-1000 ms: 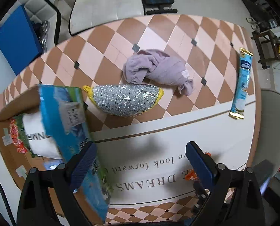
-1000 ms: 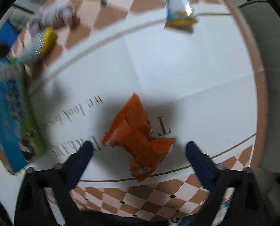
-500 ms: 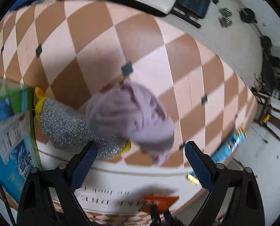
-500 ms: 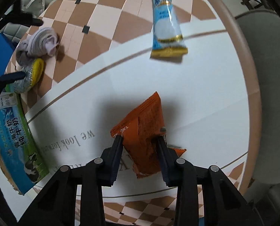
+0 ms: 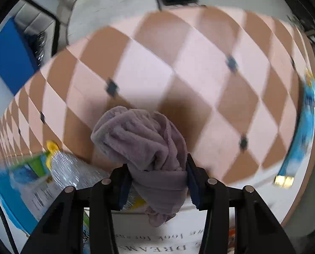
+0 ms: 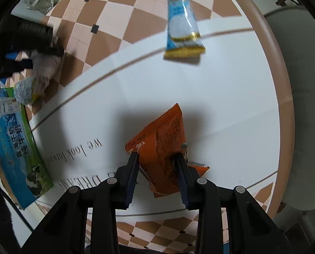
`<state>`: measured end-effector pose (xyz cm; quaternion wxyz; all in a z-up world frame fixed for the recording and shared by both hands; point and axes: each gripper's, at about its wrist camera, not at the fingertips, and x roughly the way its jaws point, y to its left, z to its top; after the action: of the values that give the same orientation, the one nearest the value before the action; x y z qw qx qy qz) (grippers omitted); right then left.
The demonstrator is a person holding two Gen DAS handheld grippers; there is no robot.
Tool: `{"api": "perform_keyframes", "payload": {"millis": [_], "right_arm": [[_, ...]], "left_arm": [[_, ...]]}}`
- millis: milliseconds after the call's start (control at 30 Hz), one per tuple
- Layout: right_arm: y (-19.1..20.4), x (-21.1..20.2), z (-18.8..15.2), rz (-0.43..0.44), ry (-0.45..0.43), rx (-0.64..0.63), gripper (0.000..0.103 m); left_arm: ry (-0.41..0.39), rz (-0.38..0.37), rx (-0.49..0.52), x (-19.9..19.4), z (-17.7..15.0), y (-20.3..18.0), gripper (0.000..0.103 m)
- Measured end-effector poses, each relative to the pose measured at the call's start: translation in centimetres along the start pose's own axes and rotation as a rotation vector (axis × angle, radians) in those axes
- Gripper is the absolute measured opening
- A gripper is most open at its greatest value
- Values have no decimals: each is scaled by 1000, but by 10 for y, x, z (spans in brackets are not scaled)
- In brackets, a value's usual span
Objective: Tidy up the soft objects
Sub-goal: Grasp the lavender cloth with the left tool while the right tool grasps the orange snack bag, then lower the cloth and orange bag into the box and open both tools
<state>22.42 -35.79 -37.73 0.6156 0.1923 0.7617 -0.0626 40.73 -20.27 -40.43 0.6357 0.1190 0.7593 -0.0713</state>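
Bunching up between the pads of the left tongs (image 5: 157,178), the lilac fleece towel (image 5: 144,148) is now squeezed and lifted clear of the checkered bench (image 5: 199,67), where half a second ago it lay loose between wide fingers and a second ago sprawled flat beside the scourer. One silver scouring pad with yellow ends (image 5: 62,167) sits just below-left of the towel, touching the corner of one blue-and-green milk carton box (image 5: 15,182). The right tongs (image 6: 157,169) are narrowed onto one orange snack packet (image 6: 163,148), as they were half a second ago; a second ago they stood wide around it. The packet's lower end appears to touch the white cloth panel (image 6: 220,89). One blue stick sachet (image 6: 182,23) lies well apart near the far rim, unmoved.
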Motion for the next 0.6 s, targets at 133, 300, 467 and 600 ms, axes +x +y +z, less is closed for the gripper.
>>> {"api": "perform_keyframes", "payload": {"millis": [133,300,467,600], "right_arm": [[-13,2,-6,40,6,32,37],[-22,7,3,68,21,29,48],[-18,21,5,55,36,-4,51],[-15,17,0,22,5,-9,38]], "left_arm": [[5,-22,61,6,-26,-7,45],[-3,-13,103,6,-39,-10,46],[6,-4,121,7,-41,-19,43],[-15,-7,134,-1,-51,-29,43]]}}
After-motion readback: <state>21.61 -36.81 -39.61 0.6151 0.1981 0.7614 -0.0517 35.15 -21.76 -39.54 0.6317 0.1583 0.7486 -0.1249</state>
